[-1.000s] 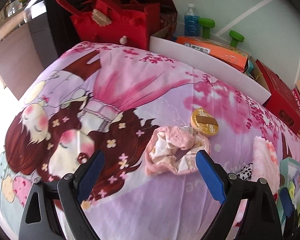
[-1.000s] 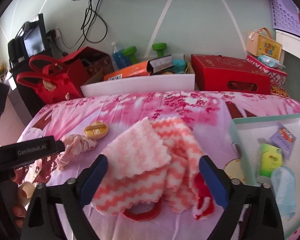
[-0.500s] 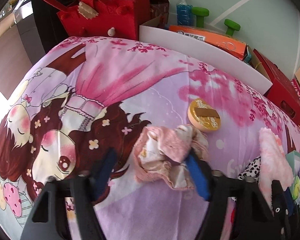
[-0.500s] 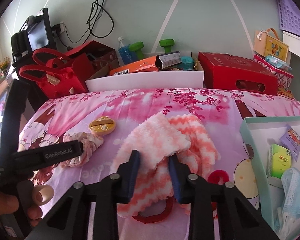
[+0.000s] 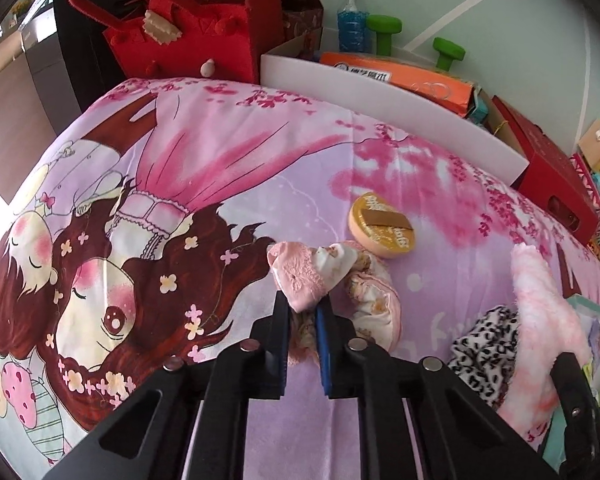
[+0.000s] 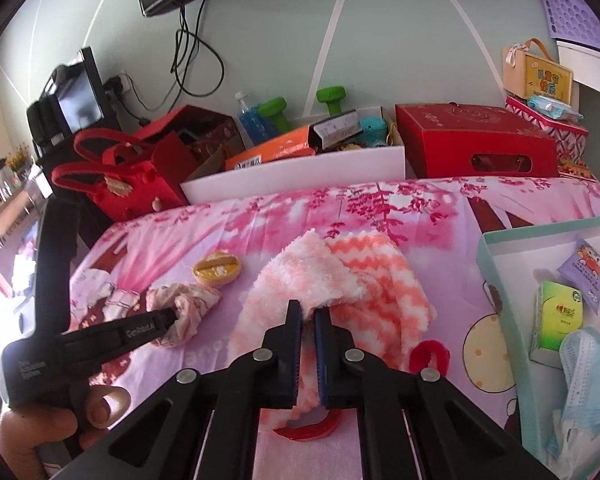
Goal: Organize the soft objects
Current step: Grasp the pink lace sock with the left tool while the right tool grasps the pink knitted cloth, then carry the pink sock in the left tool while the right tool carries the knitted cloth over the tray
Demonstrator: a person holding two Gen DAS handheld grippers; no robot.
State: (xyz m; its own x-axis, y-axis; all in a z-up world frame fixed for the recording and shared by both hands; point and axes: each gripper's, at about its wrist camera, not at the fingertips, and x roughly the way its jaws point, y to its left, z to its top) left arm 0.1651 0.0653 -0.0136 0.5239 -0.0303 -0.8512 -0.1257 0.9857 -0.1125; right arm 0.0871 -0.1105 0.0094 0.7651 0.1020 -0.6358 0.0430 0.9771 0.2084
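My left gripper (image 5: 302, 309) is shut on a crumpled pink patterned cloth (image 5: 300, 276) that lies on the printed bedsheet (image 5: 204, 168); the cloth also shows in the right wrist view (image 6: 188, 308) with the left gripper (image 6: 172, 315) on it. My right gripper (image 6: 308, 312) is shut on a fold of a fluffy pink-and-white zigzag towel (image 6: 332, 280), whose edge shows in the left wrist view (image 5: 540, 304). A leopard-print cloth (image 5: 484, 340) lies beside the towel.
A round yellow tin (image 5: 382, 226) sits behind the pink cloth. A teal tray (image 6: 496, 264) with packets and a face mask (image 6: 584, 368) is at the right. A red ring (image 6: 430, 356) lies near the towel. A red felt bag (image 5: 188, 32), white box (image 6: 300, 176) and red box (image 6: 476, 140) line the far edge.
Both grippers have closed: the left on the pink patterned cloth, the right on a fold of the zigzag towel. Both moved forward onto their cloths.
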